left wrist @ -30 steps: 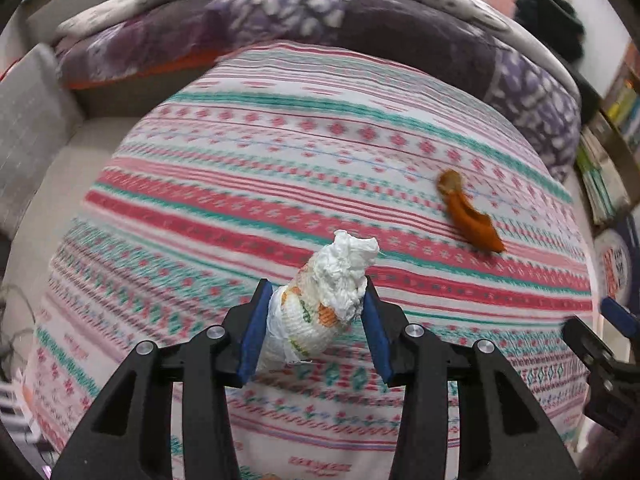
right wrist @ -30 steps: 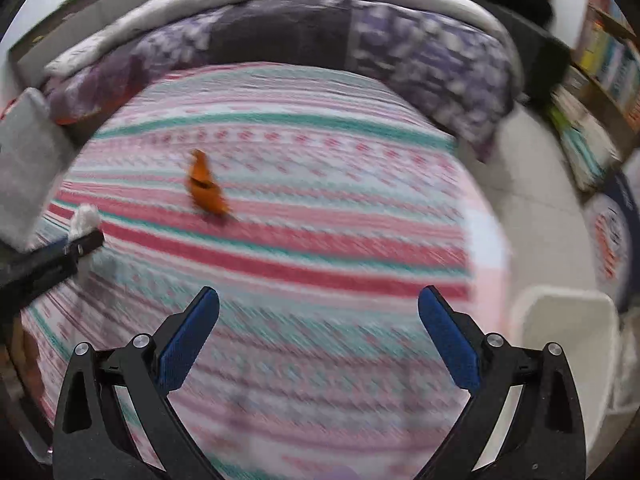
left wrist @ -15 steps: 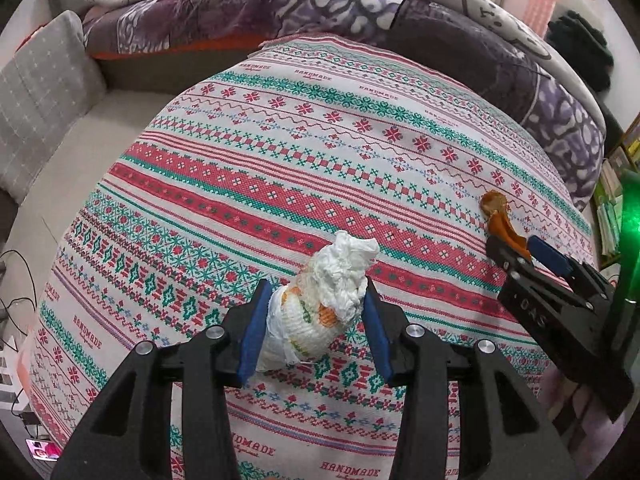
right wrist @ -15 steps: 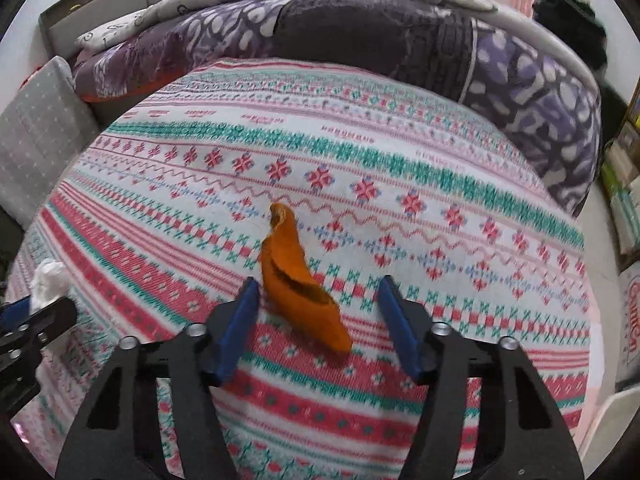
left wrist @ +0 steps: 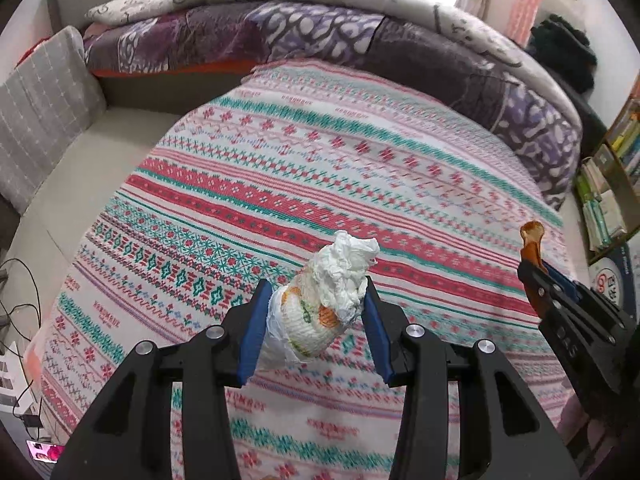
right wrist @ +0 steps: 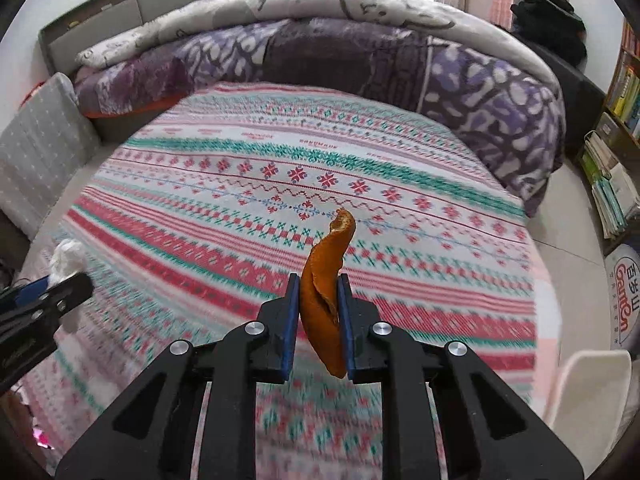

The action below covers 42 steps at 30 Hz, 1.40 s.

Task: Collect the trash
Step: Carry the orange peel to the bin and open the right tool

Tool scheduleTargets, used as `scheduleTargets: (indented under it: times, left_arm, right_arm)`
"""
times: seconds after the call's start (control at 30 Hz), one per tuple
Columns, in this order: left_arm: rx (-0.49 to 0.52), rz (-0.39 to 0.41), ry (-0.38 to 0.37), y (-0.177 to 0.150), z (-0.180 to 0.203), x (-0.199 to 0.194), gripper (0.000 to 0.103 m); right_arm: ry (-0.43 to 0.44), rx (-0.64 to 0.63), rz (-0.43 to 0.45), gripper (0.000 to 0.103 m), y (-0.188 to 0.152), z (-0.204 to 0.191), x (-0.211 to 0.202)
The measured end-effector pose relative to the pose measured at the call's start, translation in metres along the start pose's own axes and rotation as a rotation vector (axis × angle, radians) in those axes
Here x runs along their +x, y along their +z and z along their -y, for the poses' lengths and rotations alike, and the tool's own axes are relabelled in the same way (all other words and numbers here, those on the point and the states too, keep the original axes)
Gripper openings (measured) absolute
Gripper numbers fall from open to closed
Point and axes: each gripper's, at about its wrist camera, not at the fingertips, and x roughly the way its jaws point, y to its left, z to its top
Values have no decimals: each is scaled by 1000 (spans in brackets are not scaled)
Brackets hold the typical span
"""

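Observation:
My left gripper point(left wrist: 316, 316) is shut on a crumpled white paper wad point(left wrist: 328, 300) with orange and green print, held above the patterned bedspread point(left wrist: 320, 184). My right gripper point(right wrist: 318, 312) is shut on a curled orange peel point(right wrist: 326, 280), lifted off the bedspread point(right wrist: 280, 168). The right gripper also shows at the right edge of the left wrist view point(left wrist: 536, 276) with the peel point(left wrist: 531, 240) sticking up from it. The left gripper shows at the left edge of the right wrist view point(right wrist: 56, 288) with the wad point(right wrist: 66, 256).
A folded purple and grey quilt point(left wrist: 360, 40) lies along the far side of the bed. A grey cushion point(left wrist: 40, 104) is at the left. Bookshelves point(right wrist: 616, 128) stand at the right. A white bin point(right wrist: 592, 384) sits on the floor at the lower right.
My right gripper has shut on the orange peel and lifted it off the bedspread. My left gripper still holds the paper wad and has drifted slightly.

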Motion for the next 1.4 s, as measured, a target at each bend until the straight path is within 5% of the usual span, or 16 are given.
scheduleTargets:
  times: [0.27,0.63,1.07,1.4]
  left_arm:
    - [61,55,-42,-23,33,-53,45]
    - [118,48,-89,-66,66,-78,45]
    - [181,32,-156,-91,106,-65,45]
    - [233,28,-279,-98,165,-67,45]
  right_arm:
    - [23,44,37,17,-26,20,-65]
    - [-32,135,26,17,-65,63,-116]
    - [-136,369,-28,18,-113,150,-119]
    - [-195,553,-21,18,-129,210,-136]
